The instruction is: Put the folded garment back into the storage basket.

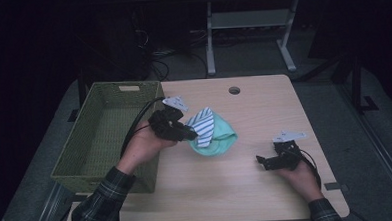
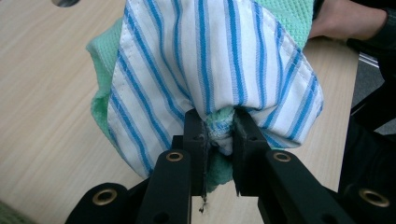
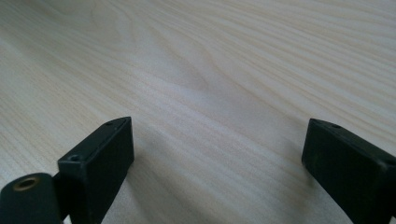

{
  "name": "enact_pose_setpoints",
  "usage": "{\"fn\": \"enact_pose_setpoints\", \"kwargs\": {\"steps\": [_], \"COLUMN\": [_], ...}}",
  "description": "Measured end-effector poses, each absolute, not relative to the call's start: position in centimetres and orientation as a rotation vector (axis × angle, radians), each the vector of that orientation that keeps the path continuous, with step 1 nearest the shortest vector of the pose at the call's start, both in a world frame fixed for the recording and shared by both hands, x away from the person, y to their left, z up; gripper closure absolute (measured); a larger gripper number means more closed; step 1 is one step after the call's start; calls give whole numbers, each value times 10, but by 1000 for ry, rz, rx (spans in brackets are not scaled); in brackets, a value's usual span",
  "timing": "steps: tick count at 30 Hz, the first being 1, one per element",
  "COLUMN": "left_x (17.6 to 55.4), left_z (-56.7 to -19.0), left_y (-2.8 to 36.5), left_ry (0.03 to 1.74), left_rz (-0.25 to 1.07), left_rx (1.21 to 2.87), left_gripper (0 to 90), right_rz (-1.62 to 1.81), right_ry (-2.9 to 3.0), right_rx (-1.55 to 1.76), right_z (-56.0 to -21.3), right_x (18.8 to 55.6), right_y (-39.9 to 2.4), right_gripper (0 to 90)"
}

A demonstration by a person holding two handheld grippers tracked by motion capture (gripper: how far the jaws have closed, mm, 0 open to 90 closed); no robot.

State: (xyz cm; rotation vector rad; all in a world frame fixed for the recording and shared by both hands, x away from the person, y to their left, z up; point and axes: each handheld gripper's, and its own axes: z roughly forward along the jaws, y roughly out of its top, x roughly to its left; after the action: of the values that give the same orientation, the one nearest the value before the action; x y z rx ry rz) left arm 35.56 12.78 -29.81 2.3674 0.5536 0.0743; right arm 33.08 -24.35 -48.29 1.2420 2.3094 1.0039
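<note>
A blue-and-white striped cloth [image 1: 203, 123] lies bunched with a mint green cloth [image 1: 218, 139] near the middle of the wooden table [image 1: 257, 188]. My left gripper [image 1: 191, 134] is shut on both, pinching a fold of the striped cloth [image 2: 210, 60] and the green cloth [image 2: 219, 122] between its jaws, lifted a little off the table. The green cloth hangs down and still touches the tabletop. My right gripper [image 1: 264, 162] rests low at the right front of the table, its jaws open wide over bare wood [image 3: 210, 93] with nothing between them.
A green woven basket [image 1: 110, 134] stands at the table's left side, close to the left hand. A round cable hole [image 1: 234, 90] is at the table's far edge. A grey frame with legs [image 1: 250, 33] stands on the floor beyond the table.
</note>
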Motion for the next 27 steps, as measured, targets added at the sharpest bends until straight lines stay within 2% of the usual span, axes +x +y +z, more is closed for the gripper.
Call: {"fn": "enact_pose_setpoints", "kwargs": {"steps": [27], "left_x": [361], "left_z": [-265], "left_y": [187], "left_ry": [680], "left_rz": [200], "left_rx": [2319], "left_gripper": [777], "right_rz": [1004], "right_ry": [2309], "right_rx": [1243], "right_z": [-483], "right_x": [331], "right_y": [-244], "right_gripper": [86]}}
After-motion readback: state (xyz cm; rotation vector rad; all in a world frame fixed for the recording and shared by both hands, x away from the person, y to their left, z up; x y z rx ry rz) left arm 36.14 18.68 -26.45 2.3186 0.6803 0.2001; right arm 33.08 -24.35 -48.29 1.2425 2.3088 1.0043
